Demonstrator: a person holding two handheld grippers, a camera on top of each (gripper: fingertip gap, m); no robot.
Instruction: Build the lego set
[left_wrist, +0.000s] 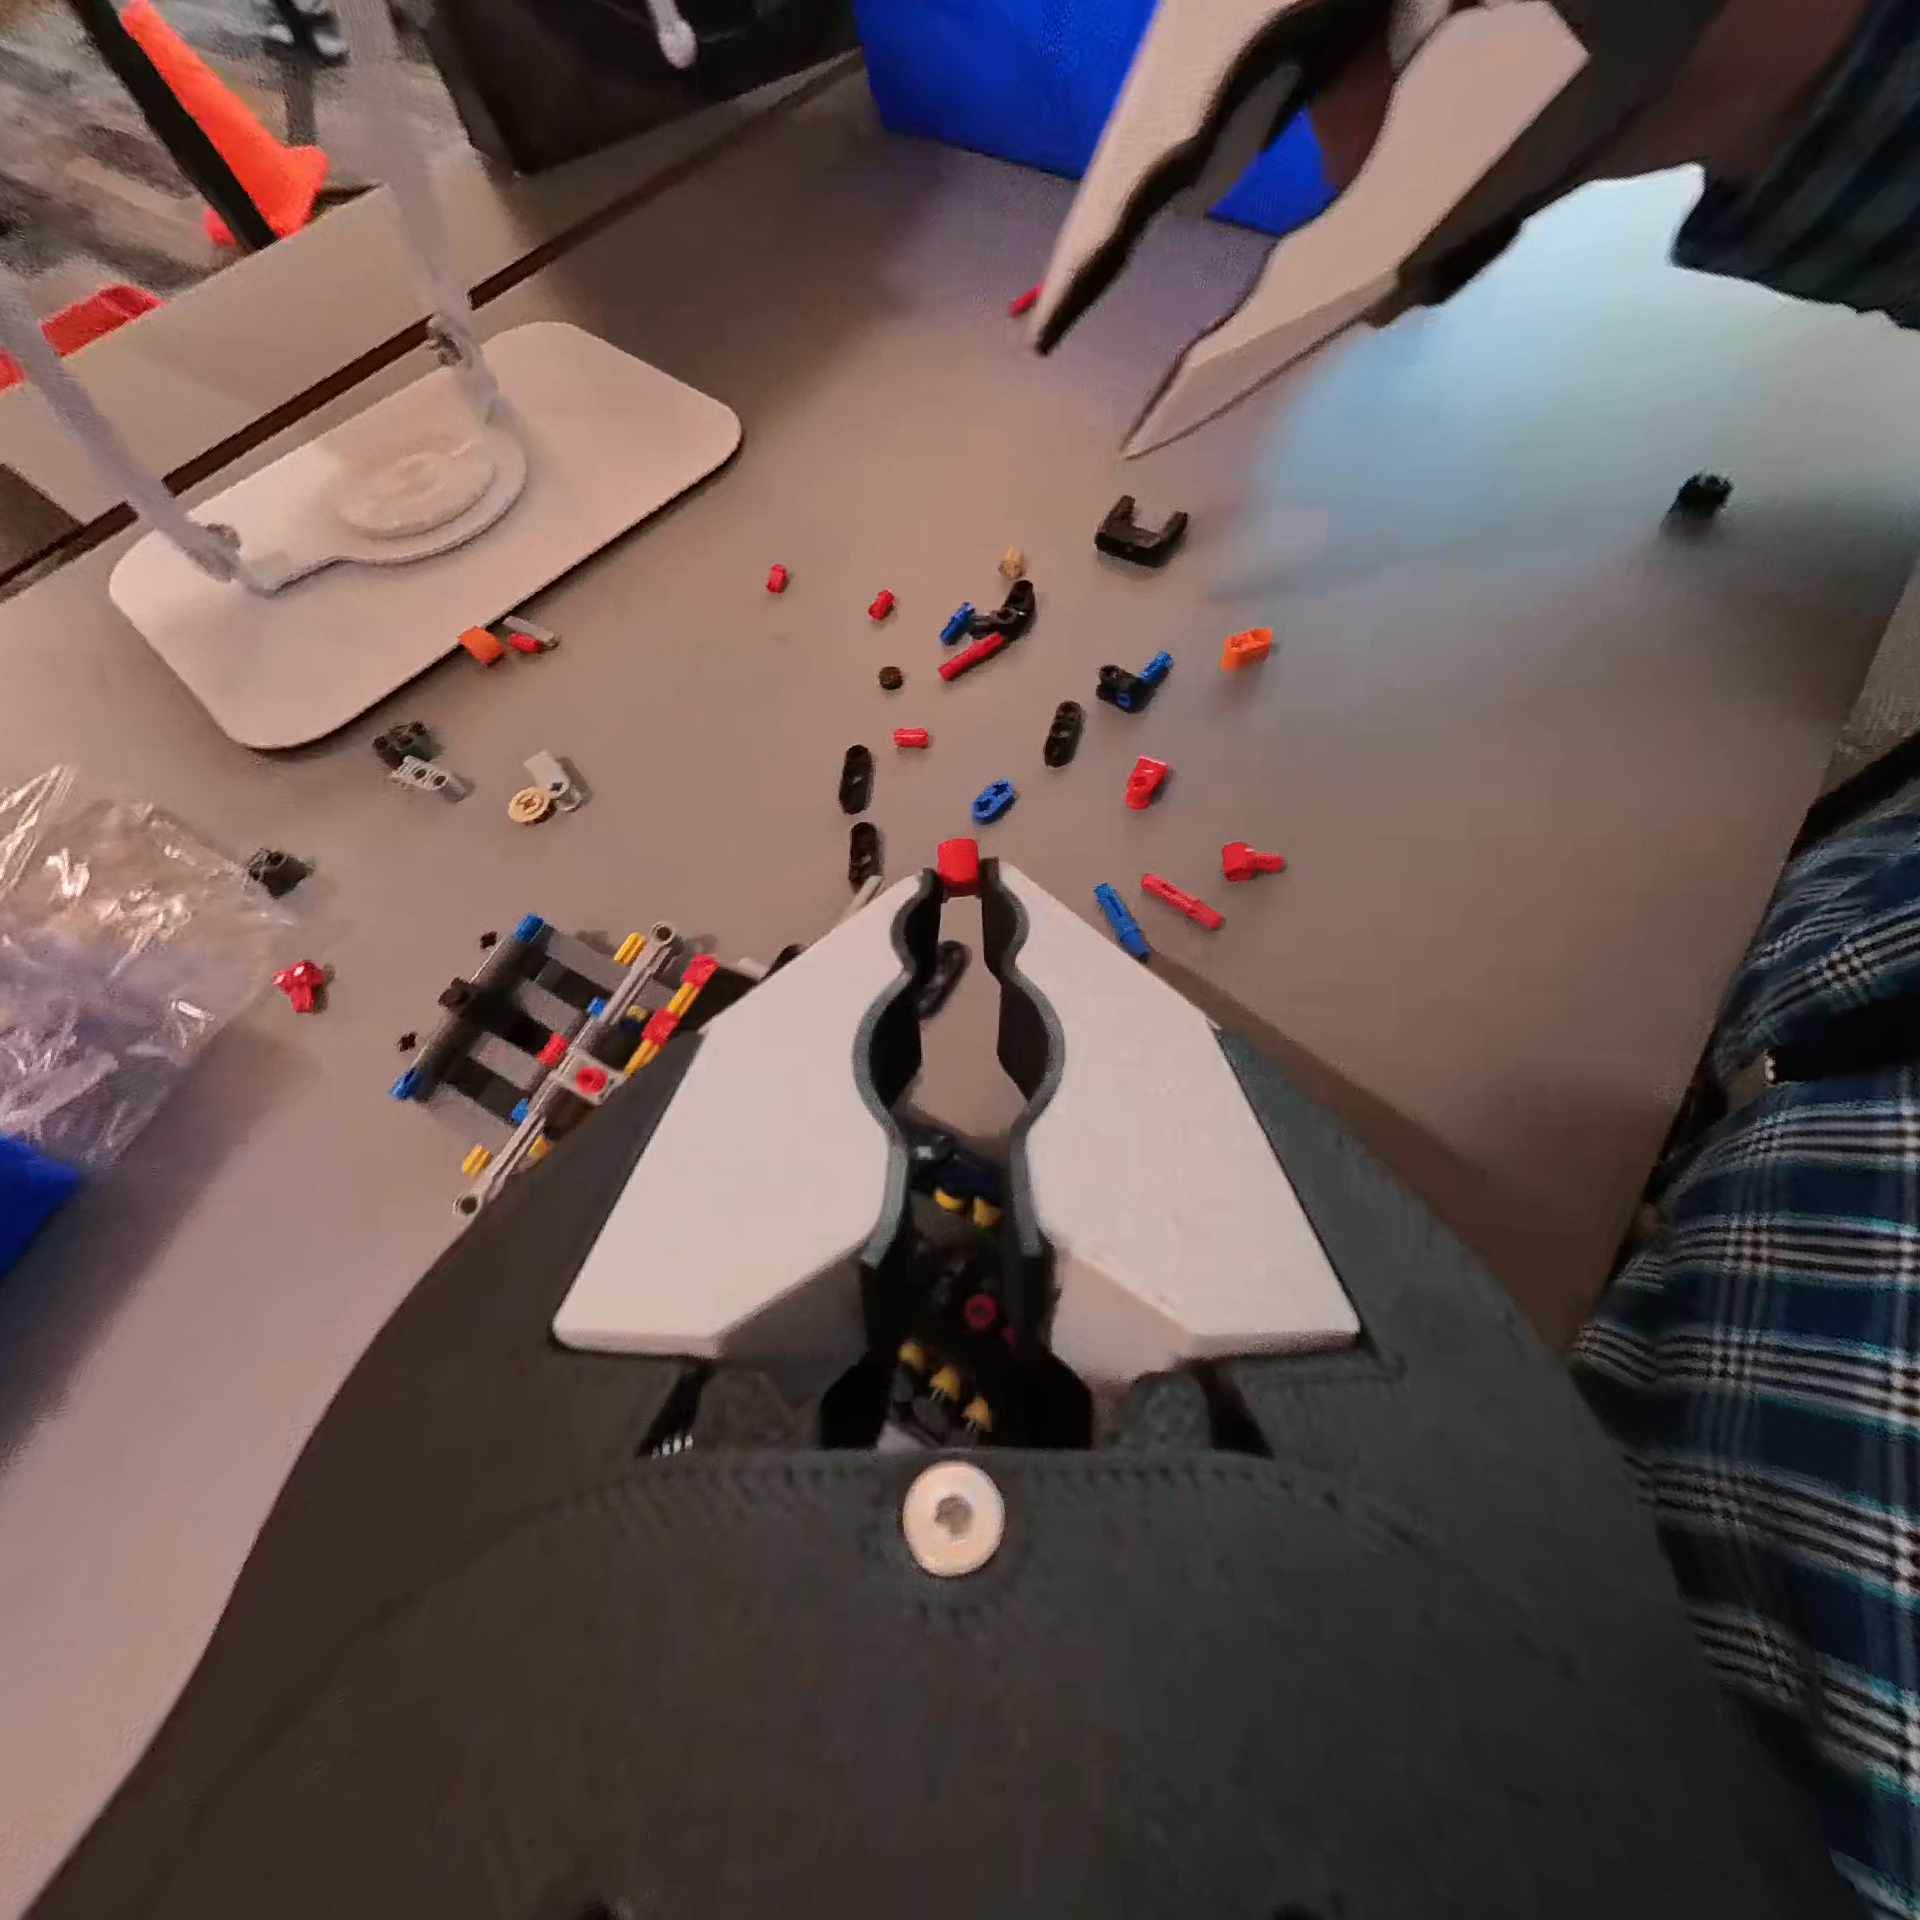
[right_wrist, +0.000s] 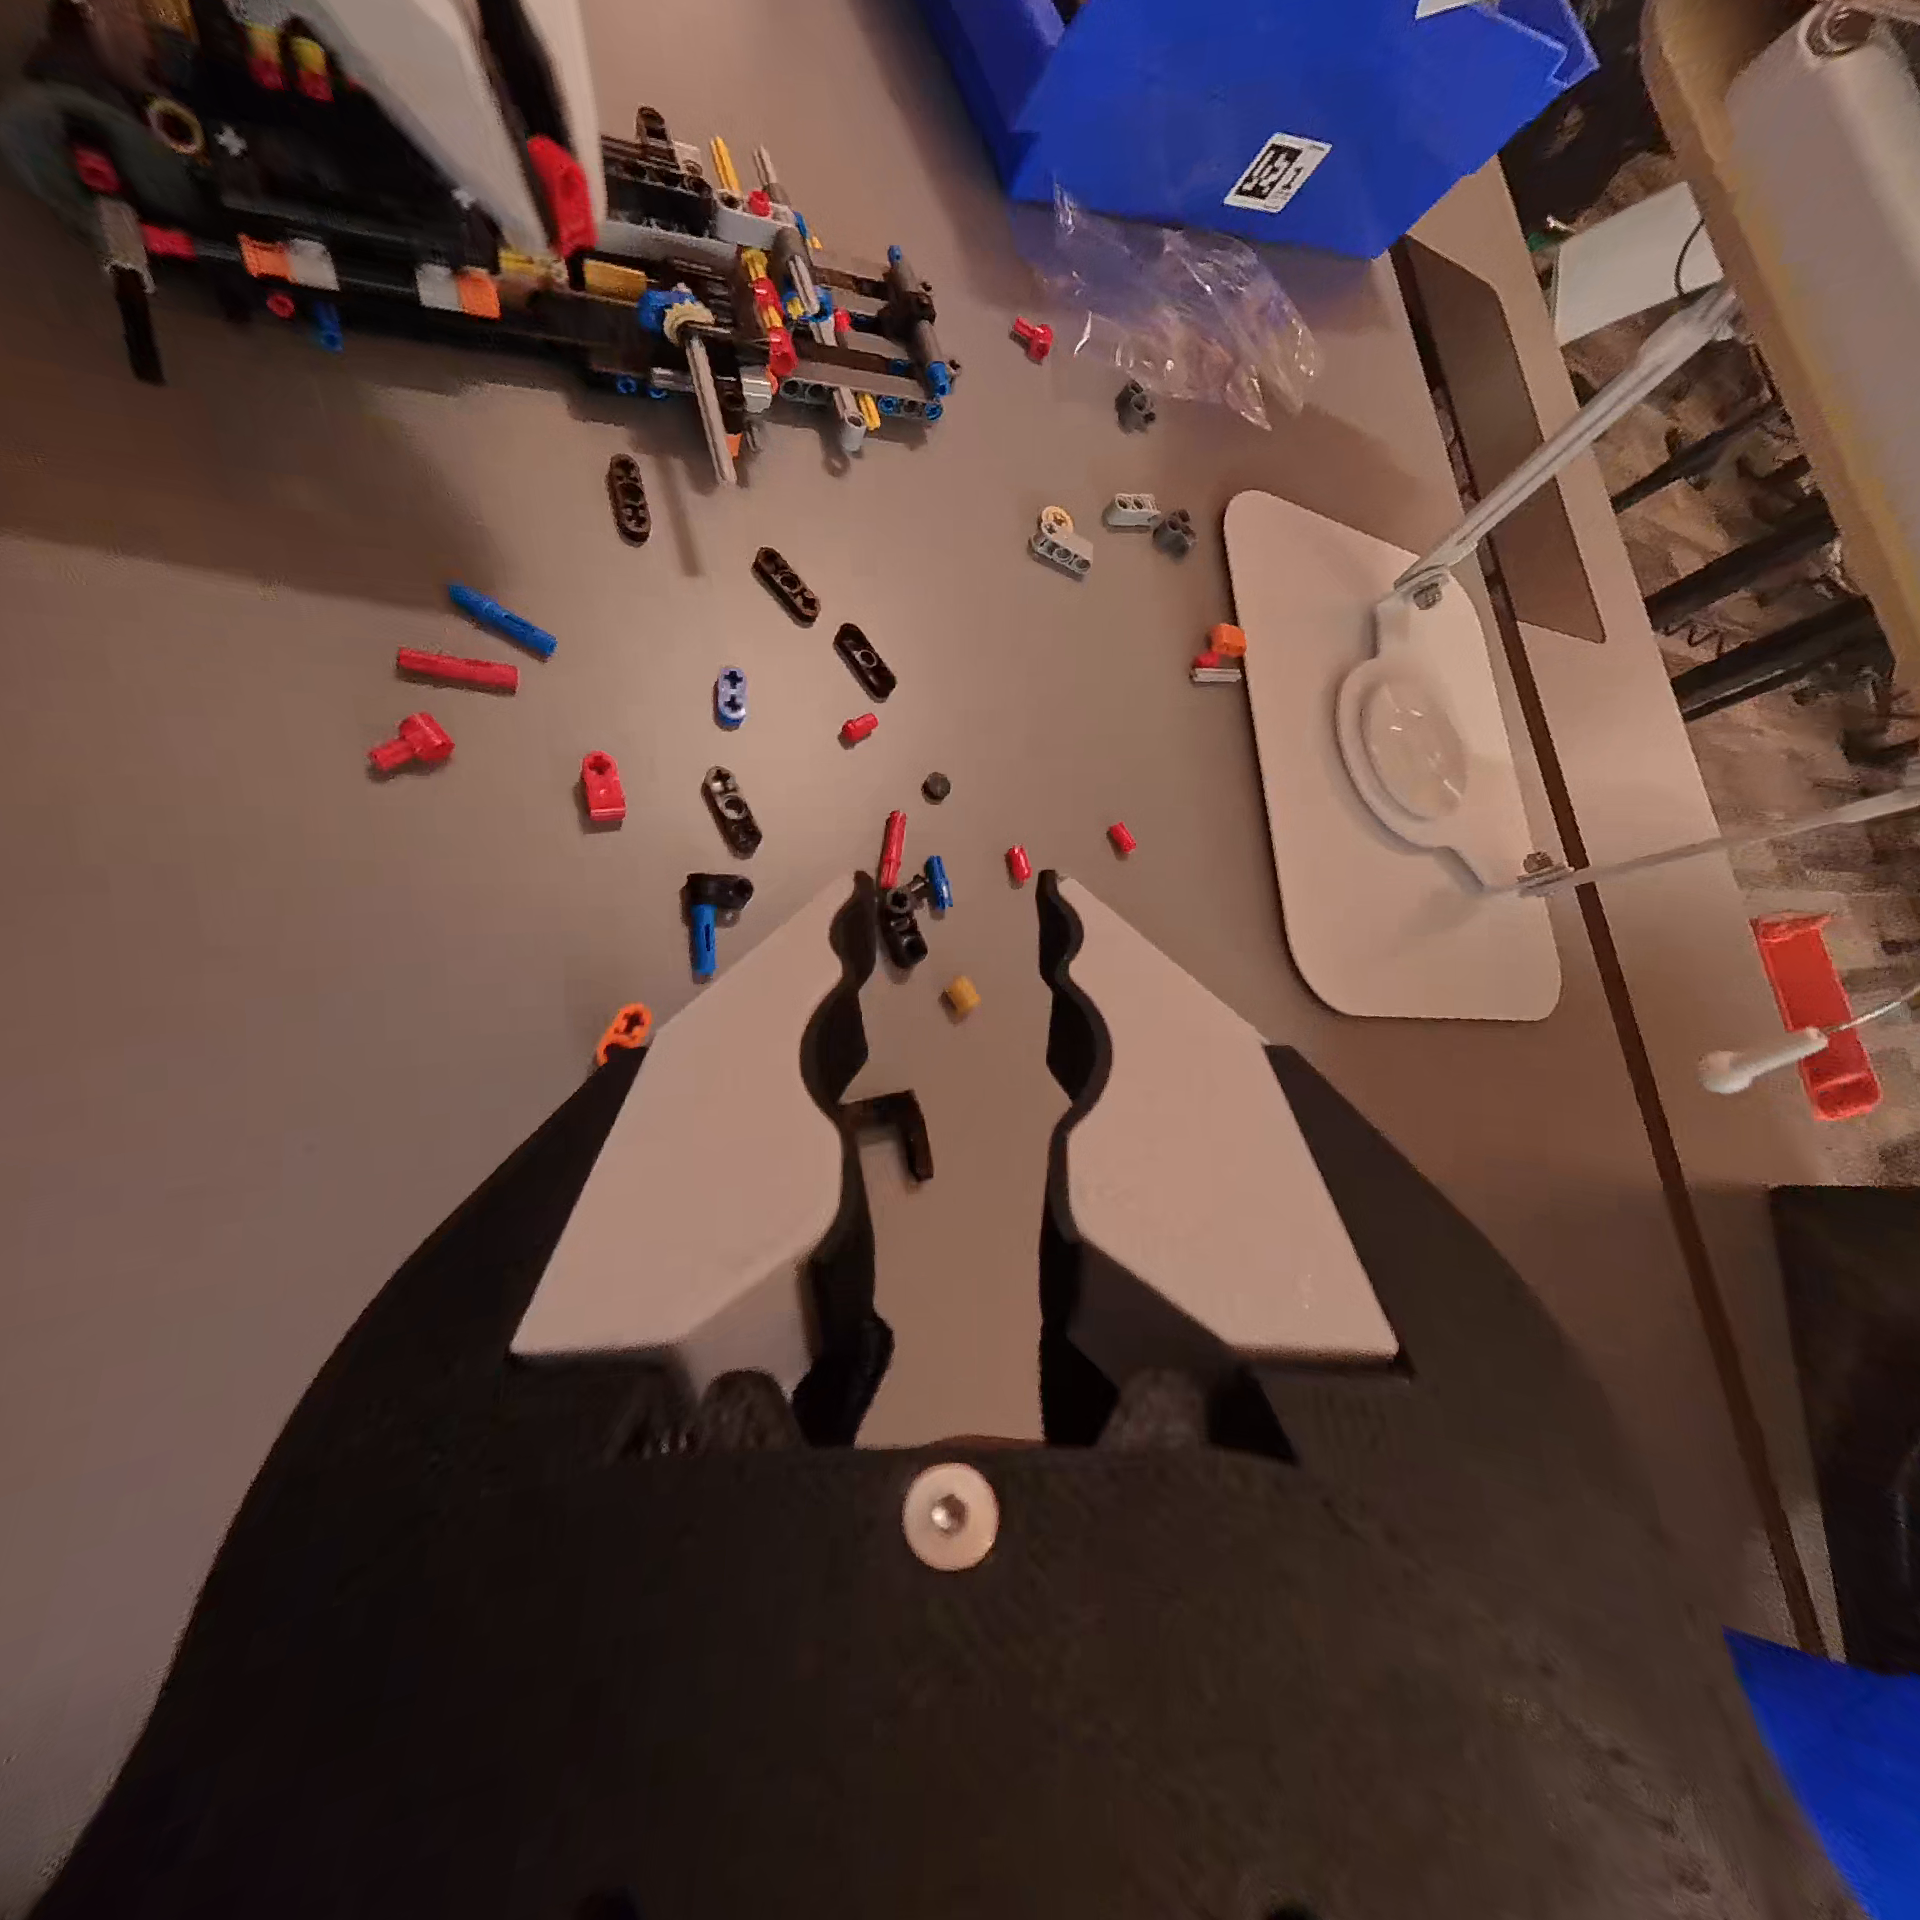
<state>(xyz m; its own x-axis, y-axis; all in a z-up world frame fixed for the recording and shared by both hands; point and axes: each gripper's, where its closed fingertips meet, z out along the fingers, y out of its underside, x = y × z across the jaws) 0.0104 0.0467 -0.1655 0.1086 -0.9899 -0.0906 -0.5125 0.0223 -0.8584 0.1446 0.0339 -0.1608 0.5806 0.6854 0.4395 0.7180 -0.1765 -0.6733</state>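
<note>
Red plastic shows at the tips of the left gripper (left_wrist: 958, 881): a small red Lego connector piece (left_wrist: 957, 864) is clamped between its fingers, held above the grey surface (left_wrist: 1455, 935). The right gripper (right_wrist: 948, 883) hangs with its fingers apart and nothing between them, over a small knot of loose parts.

Just beside and partly under the left gripper lies the half-built black and grey Lego frame with blue, yellow and red pins (right_wrist: 790, 312). In the right wrist view the red piece appears close against that frame, though I cannot tell whether it touches yet. The step in hand is probably seating the piece in the frame. To do it well, line it up squarely with its hole before pushing, and let the free right gripper steady the frame so it does not slide.

Farther out, short black beams (right_wrist: 787, 585), a blue pin (right_wrist: 502, 620) and a red axle (right_wrist: 456, 668) are scattered between the two grippers. A crumpled clear plastic bag (right_wrist: 1174, 312) sits beyond the frame near a blue bin (right_wrist: 1299, 114), and a white stand base (right_wrist: 1392, 758) lies well apart. The loose pieces near the frame could be nudged by either gripper.
</note>
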